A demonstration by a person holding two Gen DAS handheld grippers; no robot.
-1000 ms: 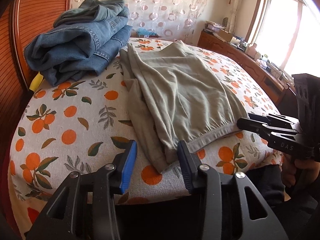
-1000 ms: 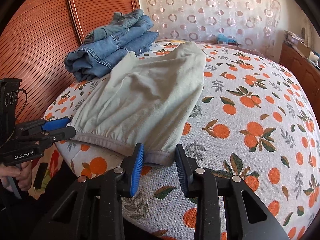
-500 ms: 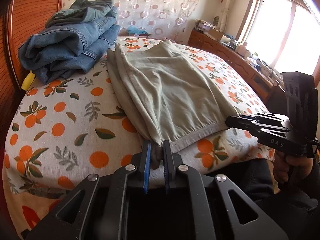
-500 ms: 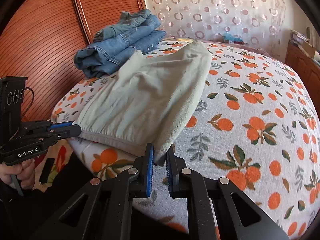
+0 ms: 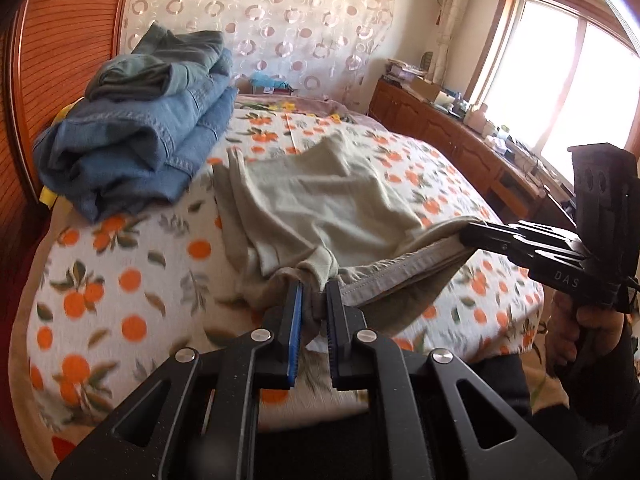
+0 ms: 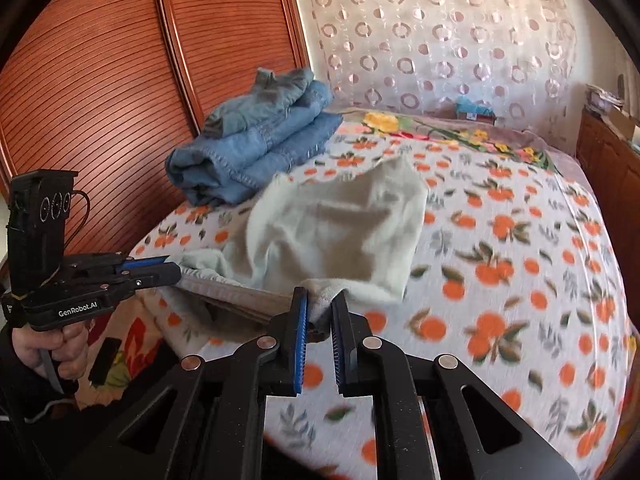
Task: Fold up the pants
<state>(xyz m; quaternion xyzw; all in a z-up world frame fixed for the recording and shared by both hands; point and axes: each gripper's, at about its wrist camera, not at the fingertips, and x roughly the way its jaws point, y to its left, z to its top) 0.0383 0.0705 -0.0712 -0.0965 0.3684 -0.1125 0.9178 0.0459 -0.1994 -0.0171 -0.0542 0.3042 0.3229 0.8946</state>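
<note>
Left wrist view showed the left claw (image 5: 314, 300) and right claw (image 5: 466, 236) each clamped on a waistband corner of the grey-green pants (image 5: 320, 204), raised off the bed (image 5: 120, 280), likely to carry that end over for a fold.

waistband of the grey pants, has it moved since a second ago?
Yes. The waistband has come up off the orange-print bedspread where it lay flat; it now hangs stretched between the left tongs and right tongs, both clamped on it.
</note>
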